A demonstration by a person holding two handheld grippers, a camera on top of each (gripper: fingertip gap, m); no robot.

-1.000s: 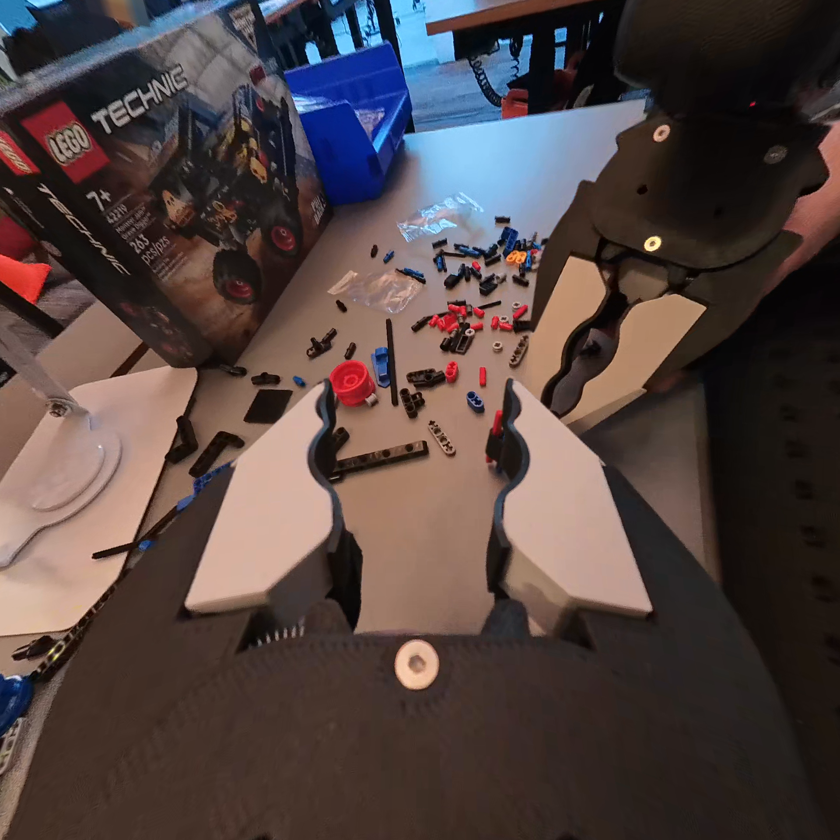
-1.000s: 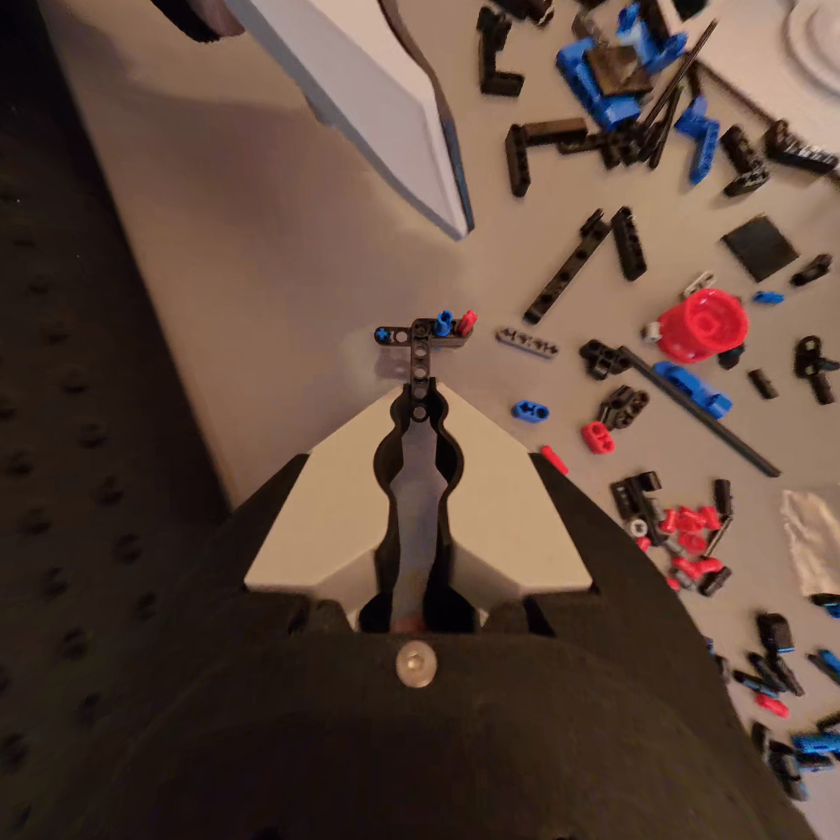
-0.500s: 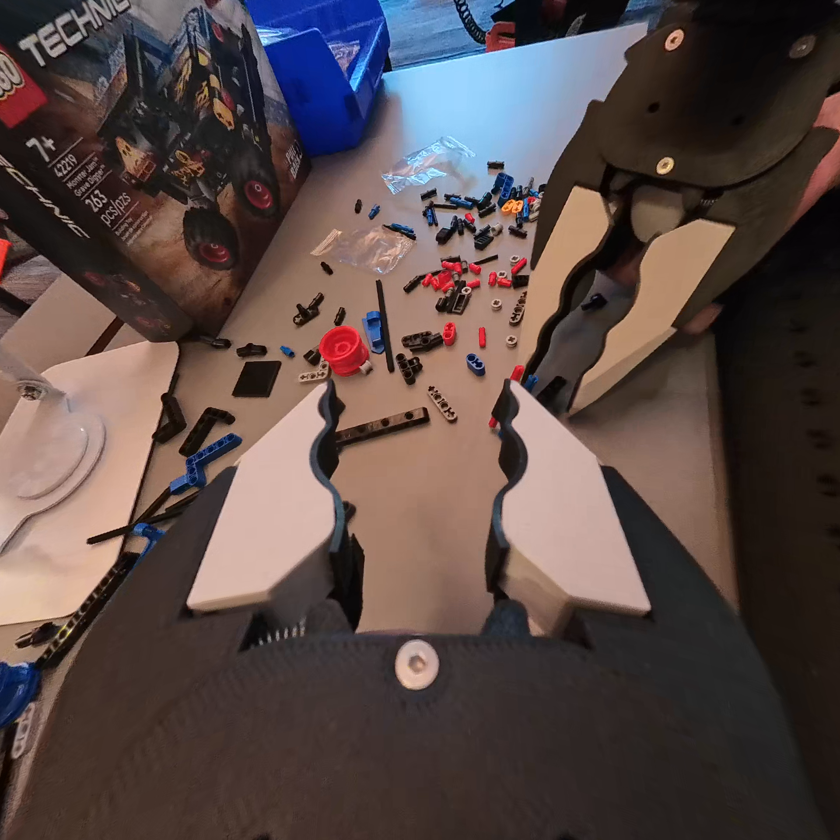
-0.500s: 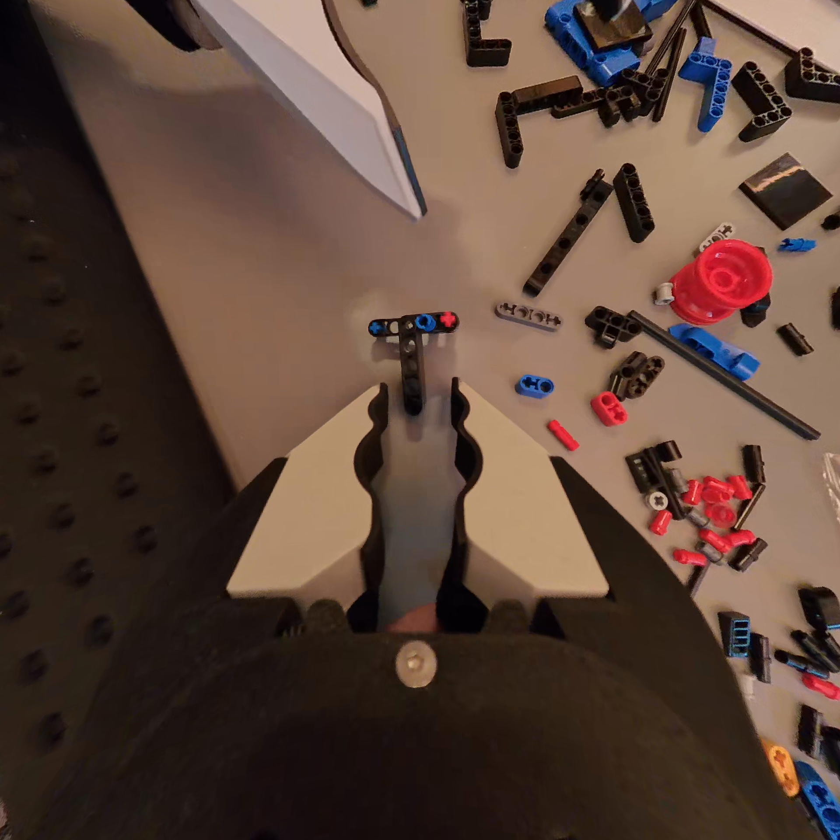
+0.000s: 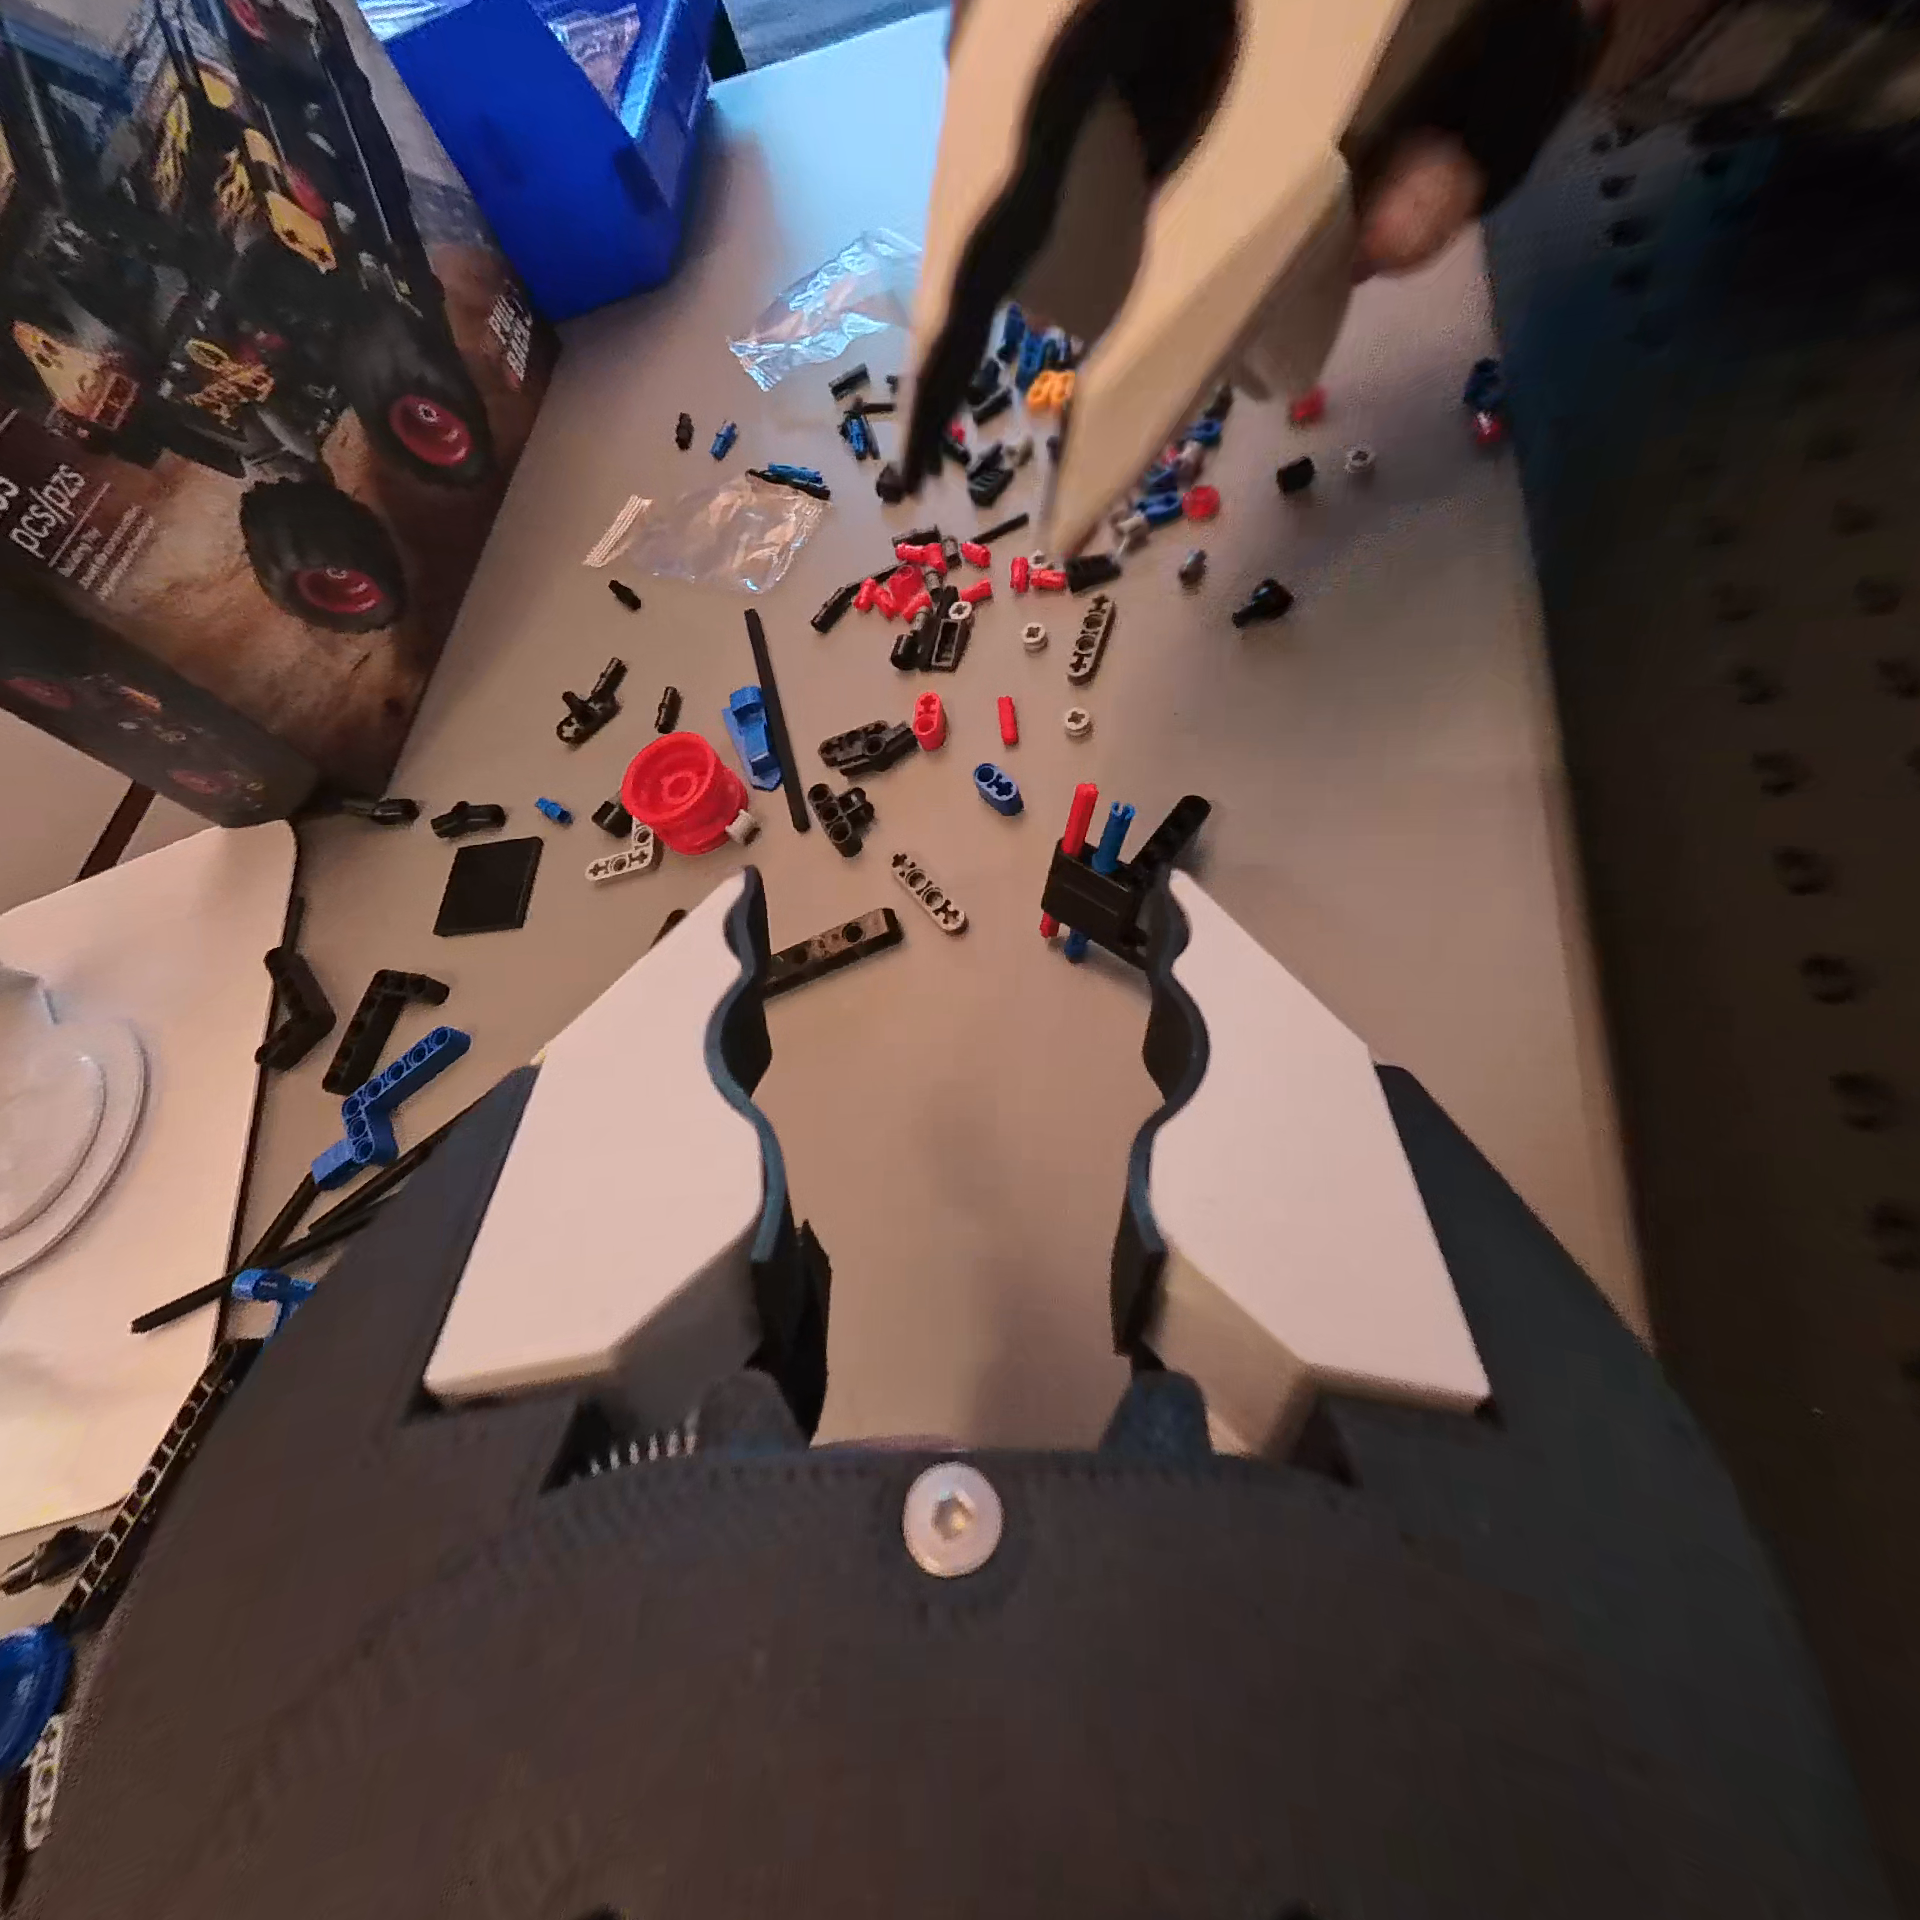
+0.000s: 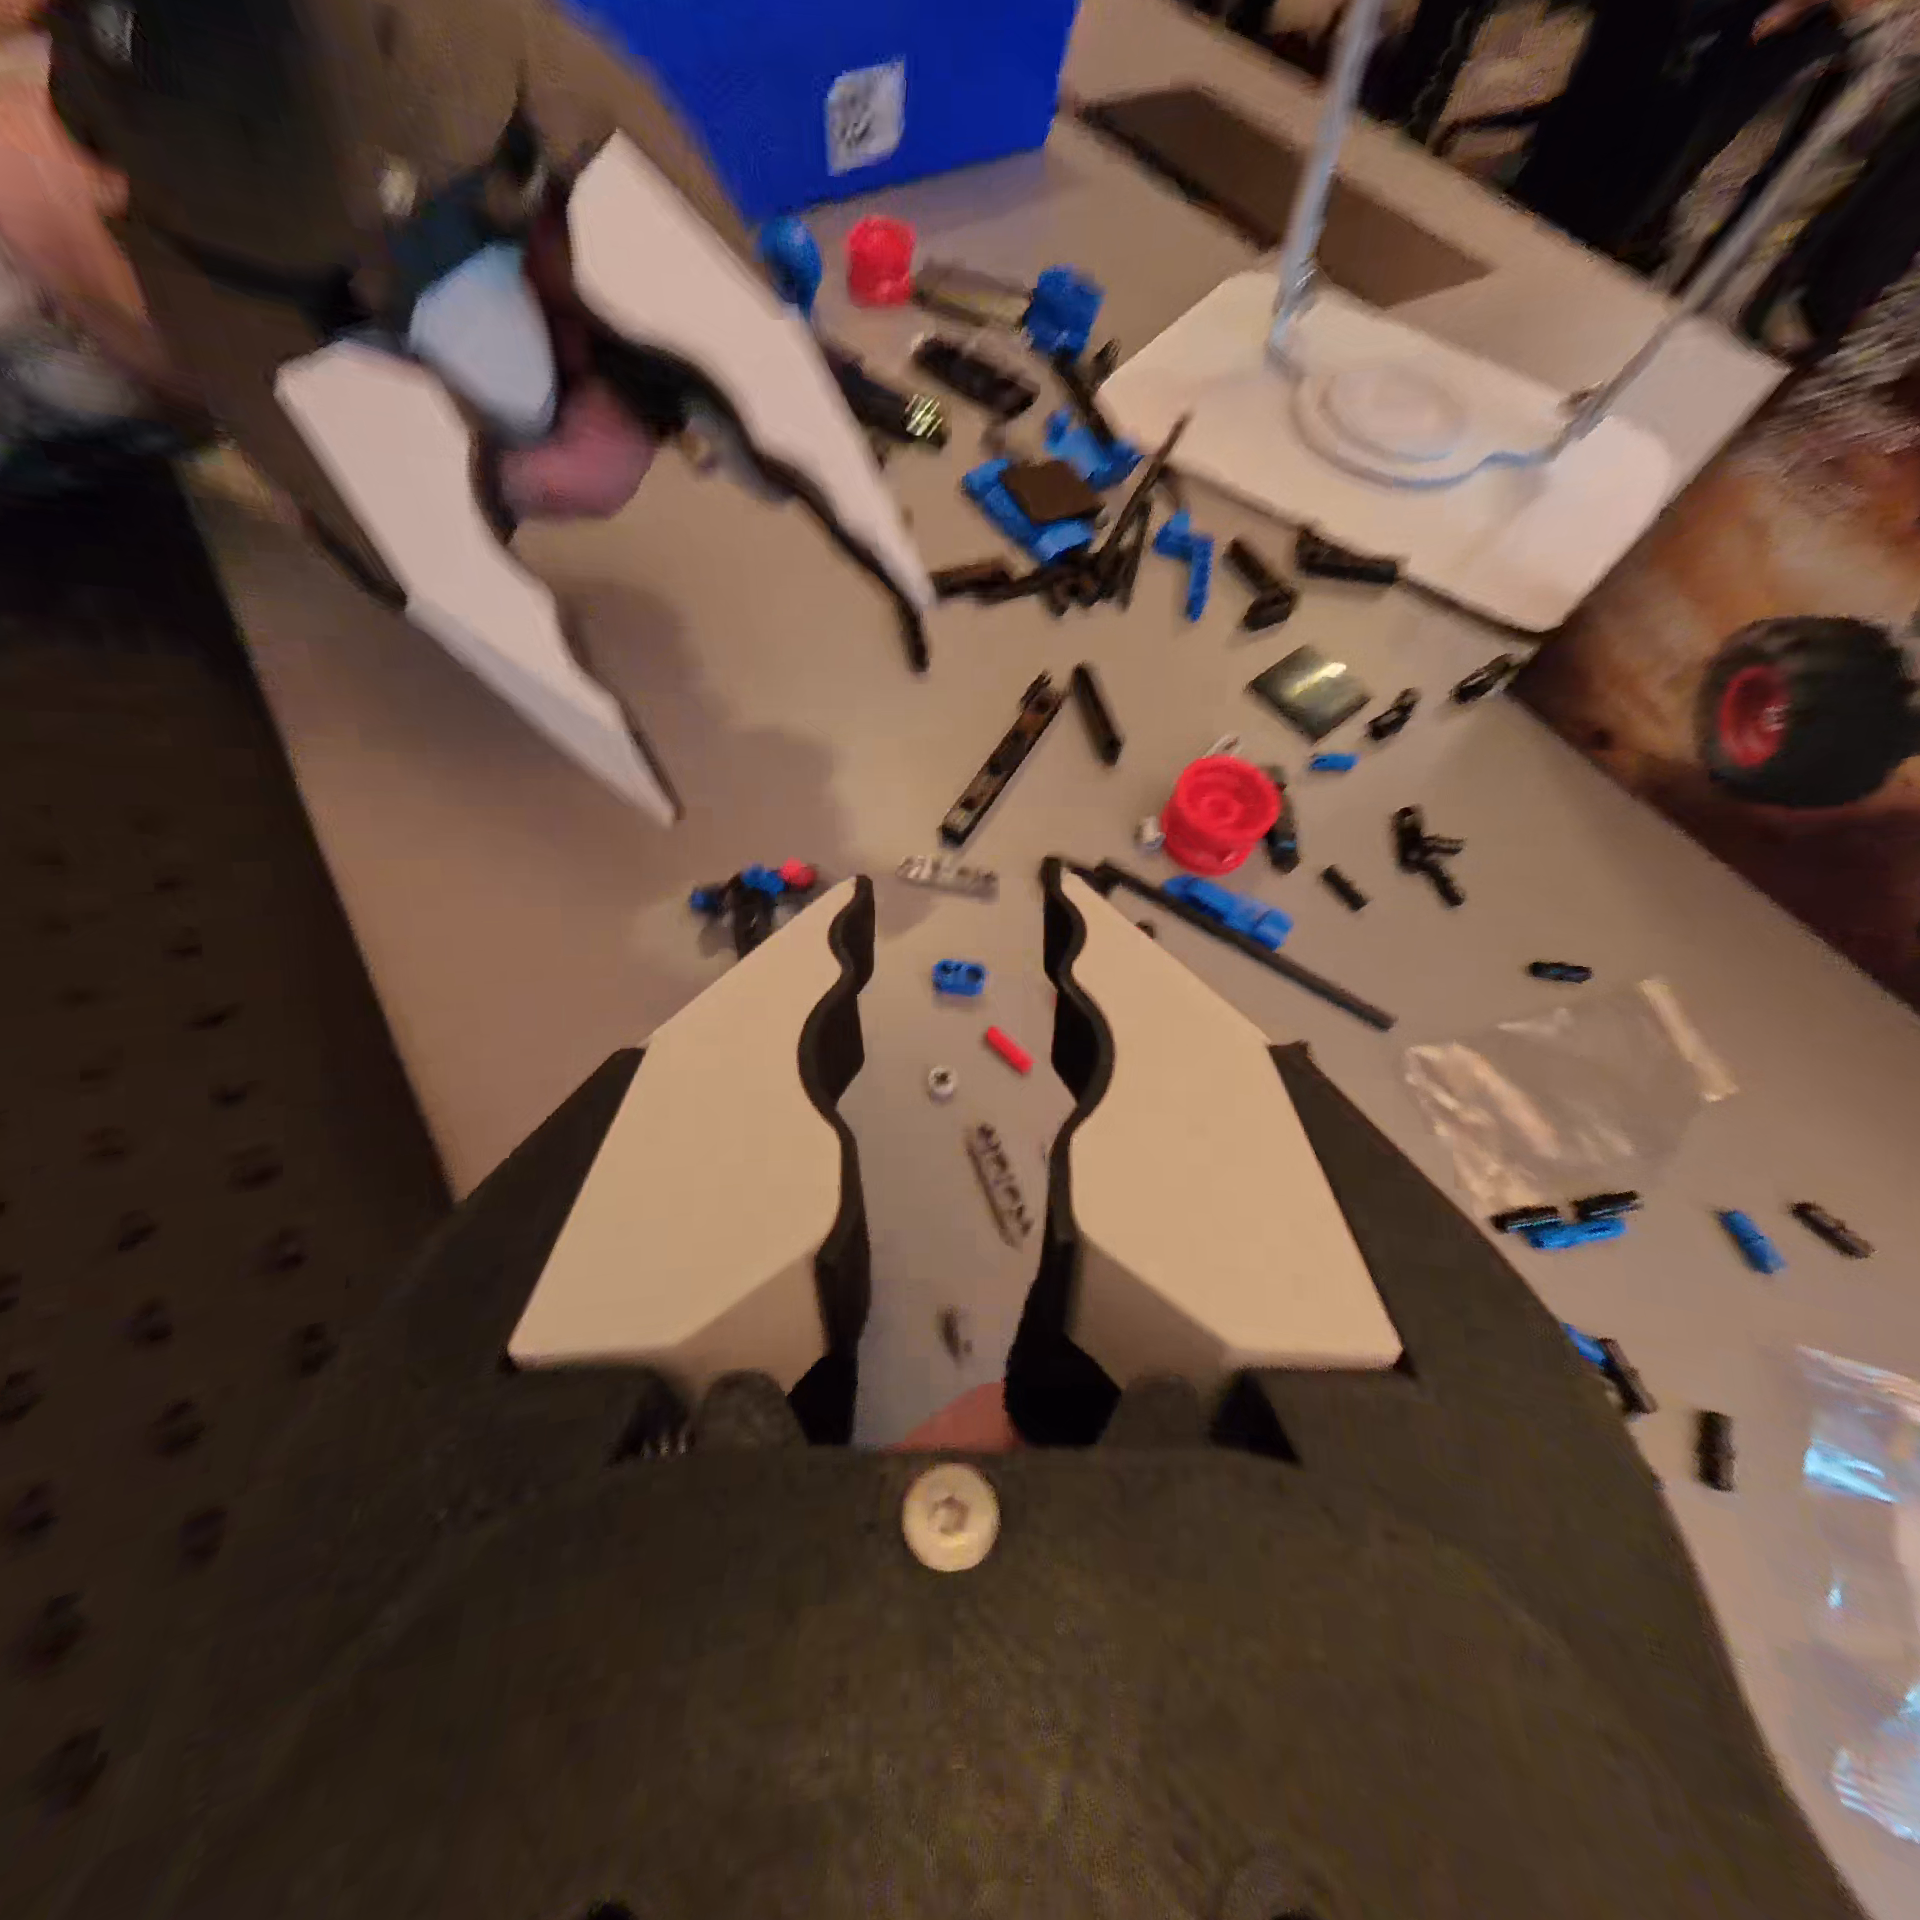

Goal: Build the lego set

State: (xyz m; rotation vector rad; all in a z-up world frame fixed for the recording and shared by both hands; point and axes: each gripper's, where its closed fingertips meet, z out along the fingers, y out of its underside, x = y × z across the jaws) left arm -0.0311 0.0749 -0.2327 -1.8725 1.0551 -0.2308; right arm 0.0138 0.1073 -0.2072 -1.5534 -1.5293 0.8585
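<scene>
Left wrist view: small assembly (image 5: 1107,873), pins upright.

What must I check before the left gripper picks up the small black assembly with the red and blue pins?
1. Left gripper open: ok.
2. Right gripper open, holding nothing: ok.
3. Small black assembly released on the table: ok.
4. Assembly between the left gripper's fingers: not ok, it sits beside the right finger's tip.
5. Red and blue pins fully seated: cannot tell.
</scene>
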